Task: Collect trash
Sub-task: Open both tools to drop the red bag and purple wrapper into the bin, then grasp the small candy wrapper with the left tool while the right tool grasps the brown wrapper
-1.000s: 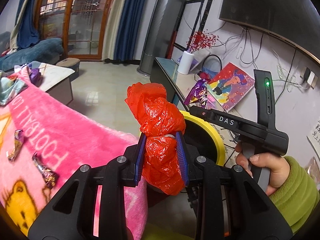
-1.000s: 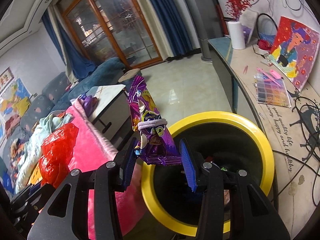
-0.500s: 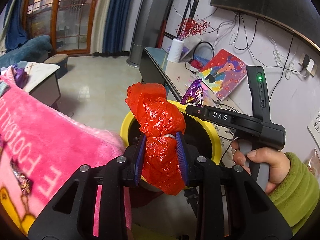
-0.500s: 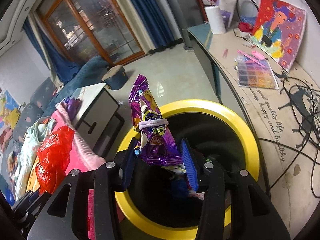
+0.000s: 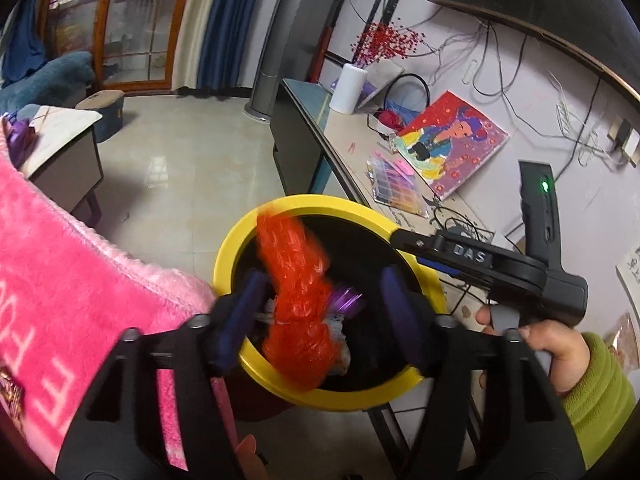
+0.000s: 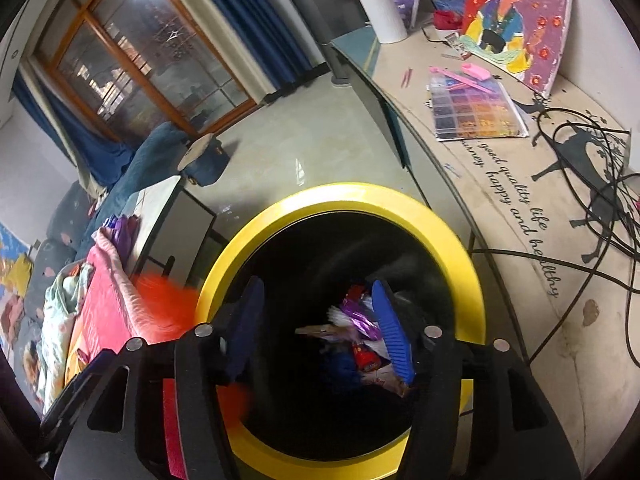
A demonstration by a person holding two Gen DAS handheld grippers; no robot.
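Both tongs gaping over yellow bin (image 6: 460,240); red bag (image 5: 296,300) blurred between left tongs (image 5: 320,312).

A crumpled red plastic bag (image 5: 298,304), blurred by motion, hangs over the mouth of a round black bin with a yellow rim (image 5: 236,248). At the bin's bottom lie a purple snack wrapper (image 6: 360,322) and other mixed wrappers (image 6: 370,360).
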